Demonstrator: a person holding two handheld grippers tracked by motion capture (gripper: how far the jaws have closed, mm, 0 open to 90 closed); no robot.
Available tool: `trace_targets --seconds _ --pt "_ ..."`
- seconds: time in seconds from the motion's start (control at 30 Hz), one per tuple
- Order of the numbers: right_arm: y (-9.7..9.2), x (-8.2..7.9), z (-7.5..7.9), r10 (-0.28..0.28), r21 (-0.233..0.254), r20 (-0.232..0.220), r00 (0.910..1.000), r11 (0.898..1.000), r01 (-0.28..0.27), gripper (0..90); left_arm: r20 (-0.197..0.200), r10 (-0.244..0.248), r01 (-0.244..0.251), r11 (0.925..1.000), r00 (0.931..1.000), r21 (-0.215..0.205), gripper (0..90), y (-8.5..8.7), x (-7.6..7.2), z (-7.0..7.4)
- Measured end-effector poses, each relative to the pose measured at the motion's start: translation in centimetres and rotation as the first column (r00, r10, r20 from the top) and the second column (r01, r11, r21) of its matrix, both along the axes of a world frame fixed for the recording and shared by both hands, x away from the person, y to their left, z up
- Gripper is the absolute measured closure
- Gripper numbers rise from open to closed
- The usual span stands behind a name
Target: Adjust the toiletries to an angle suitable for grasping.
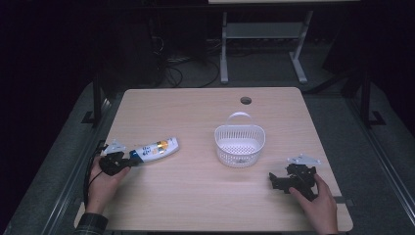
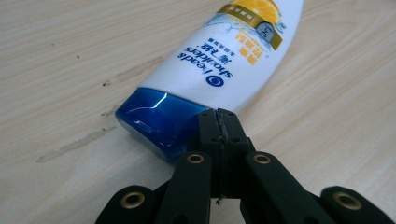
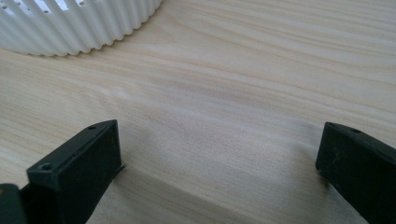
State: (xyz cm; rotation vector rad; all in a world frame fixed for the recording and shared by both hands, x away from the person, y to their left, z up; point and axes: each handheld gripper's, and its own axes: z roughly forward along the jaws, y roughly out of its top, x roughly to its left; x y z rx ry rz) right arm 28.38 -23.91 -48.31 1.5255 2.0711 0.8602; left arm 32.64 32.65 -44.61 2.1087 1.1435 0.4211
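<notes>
A white plastic shampoo bottle with a blue cap (image 1: pixel 154 150) lies on its side near the left edge of the pale wooden table (image 1: pixel 195 196). The left gripper (image 2: pixel 219 122), jaws pressed together and empty, noses against the cap, seemingly touching it. To nudge well, push slowly along the bottle's length. The right gripper (image 3: pixel 219 154) rests spread wide beside the white ribbed plastic basket (image 1: pixel 240 142).

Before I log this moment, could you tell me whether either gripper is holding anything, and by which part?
Nothing is held. The left gripper is shut with its tips by the shampoo bottle's blue cap; the right gripper is open over bare table.
</notes>
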Motion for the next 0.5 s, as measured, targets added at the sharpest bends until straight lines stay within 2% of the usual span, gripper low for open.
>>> trace_targets --seconds 0.5 --pt "0.0 0.0 0.0 0.001 -0.001 0.000 1.0000 1.000 -0.001 0.0 0.011 0.031 -0.031 0.9994 0.9995 0.013 90.0 0.3 2.3 -0.2"
